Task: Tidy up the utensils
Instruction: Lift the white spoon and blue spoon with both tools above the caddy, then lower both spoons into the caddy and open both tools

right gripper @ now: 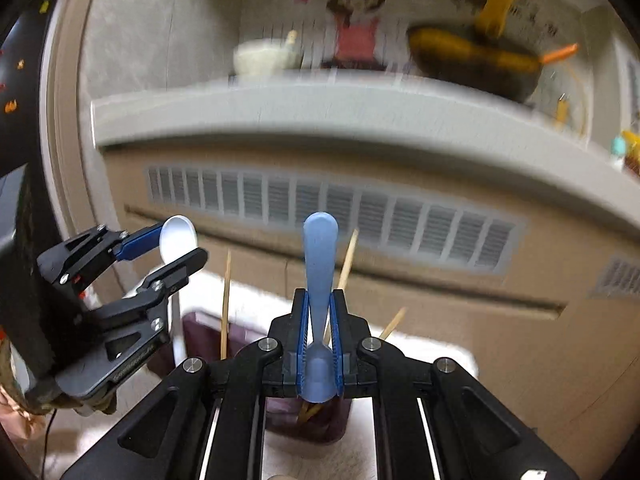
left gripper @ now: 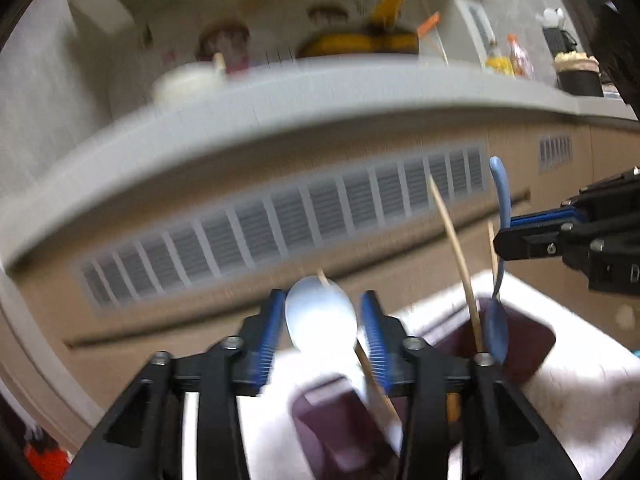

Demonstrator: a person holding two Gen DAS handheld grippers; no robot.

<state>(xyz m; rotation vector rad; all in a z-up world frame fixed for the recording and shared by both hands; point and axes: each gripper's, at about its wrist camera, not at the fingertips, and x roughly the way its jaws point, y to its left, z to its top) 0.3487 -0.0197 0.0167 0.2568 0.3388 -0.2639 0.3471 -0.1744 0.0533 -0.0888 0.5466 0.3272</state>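
Right, my right gripper (right gripper: 319, 344) is clamped on the blue spoon (right gripper: 320, 280) above a maroon holder (right gripper: 316, 424), while my left gripper (left gripper: 320, 340) brackets the white spoon's (left gripper: 320, 316) bowl, though I cannot tell if it truly bites. If it doesn't, that spoon could slip. Both views are smeared, so either spoon could snag the chopsticks (left gripper: 456, 248) standing in the holders.

It looks like a home: a long grey ledge (right gripper: 320, 116) holds a white bowl (right gripper: 264, 56), above tan slatted vents (right gripper: 332, 216).
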